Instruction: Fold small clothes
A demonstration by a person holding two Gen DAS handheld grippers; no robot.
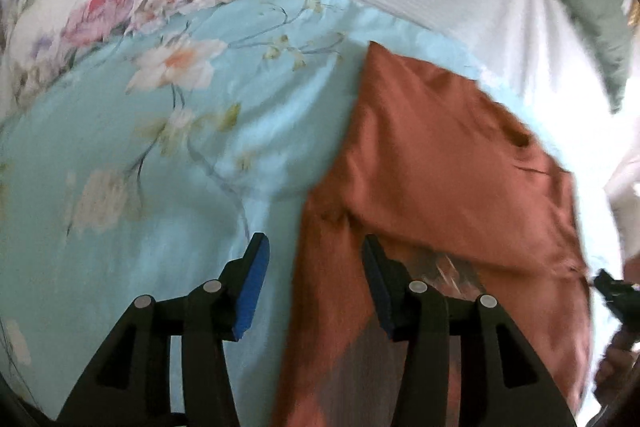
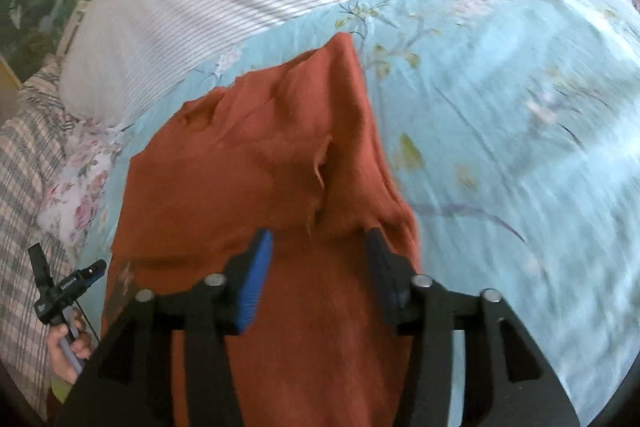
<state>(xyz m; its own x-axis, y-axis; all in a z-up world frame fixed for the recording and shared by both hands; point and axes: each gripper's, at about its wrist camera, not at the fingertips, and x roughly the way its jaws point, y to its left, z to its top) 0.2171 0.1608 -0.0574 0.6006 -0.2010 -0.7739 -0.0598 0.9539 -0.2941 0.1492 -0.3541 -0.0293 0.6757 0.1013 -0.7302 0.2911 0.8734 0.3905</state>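
Since both your left gripper (image 1: 316, 247) and right gripper (image 2: 320, 239) have jaws apart and empty over the rust garment (image 2: 256, 163) on the bed (image 2: 500, 115), looks like you're between folds, so pick an edge next

A rust-orange garment (image 1: 448, 163) lies partly folded on light blue floral bedding, filling the lower right of the left wrist view and the lower centre of the right wrist view (image 2: 256, 163). Its far end tapers to a blunt corner pointing toward the top of both frames. One layer is turned over another, leaving a raised fold and a frayed-looking edge across its middle. The cloth is creased and blurred.
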